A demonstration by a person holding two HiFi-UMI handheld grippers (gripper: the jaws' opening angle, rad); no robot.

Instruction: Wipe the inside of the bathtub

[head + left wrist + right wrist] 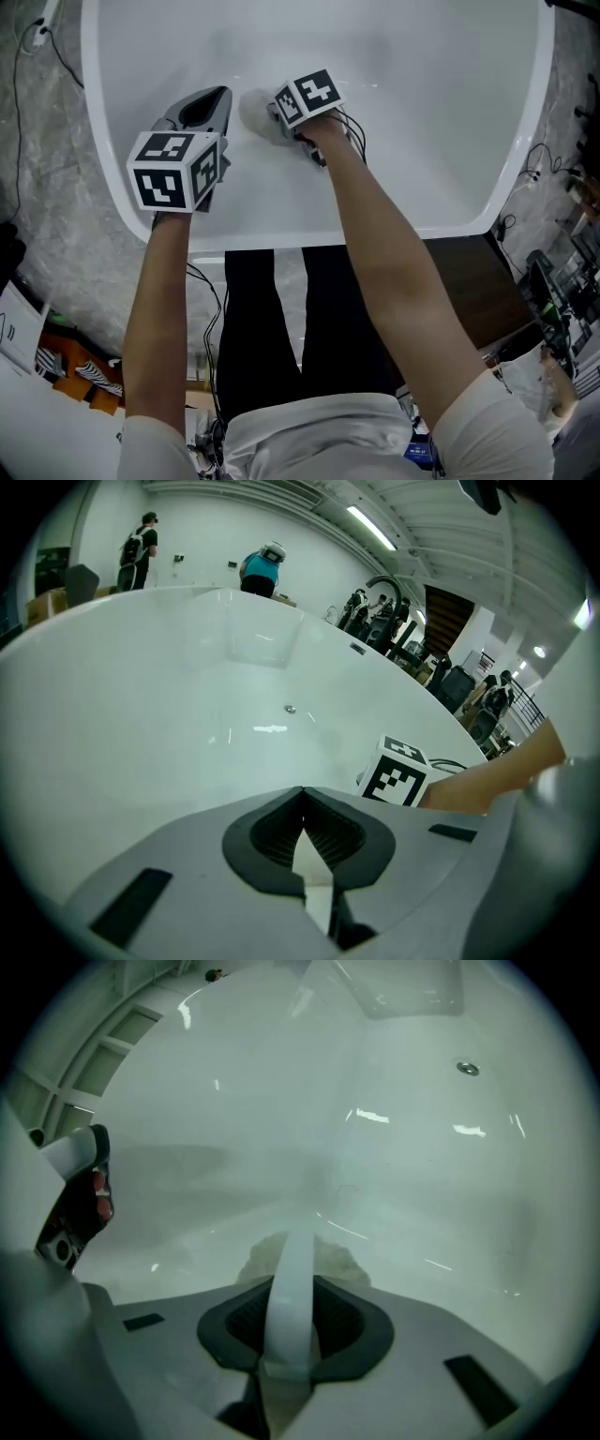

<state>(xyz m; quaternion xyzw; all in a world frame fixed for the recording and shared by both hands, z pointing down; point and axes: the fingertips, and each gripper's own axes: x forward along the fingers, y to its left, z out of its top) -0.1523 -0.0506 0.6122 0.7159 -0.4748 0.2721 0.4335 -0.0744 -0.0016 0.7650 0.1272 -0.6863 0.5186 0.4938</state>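
Observation:
The white bathtub (281, 230) fills the top of the head view; its drain (290, 709) shows far off in the left gripper view and also as the drain (467, 1069) in the right gripper view. My right gripper (272, 116) is low inside the tub, shut on the white strap of a pale fuzzy wiping cloth (253, 109) that presses on the tub wall. That cloth (328, 1256) bulges just past the right gripper (287, 1283). My left gripper (217, 99) hovers beside it to the left, shut and empty; the left gripper (302, 794) shows only tub surface beyond its tips.
The tub rim (103, 159) curves close on the left and front. Cables (28, 56) lie on the mottled floor, boxes (56, 366) sit at the lower left and a dark cabinet (469, 272) at the right. People (258, 569) stand far behind the tub.

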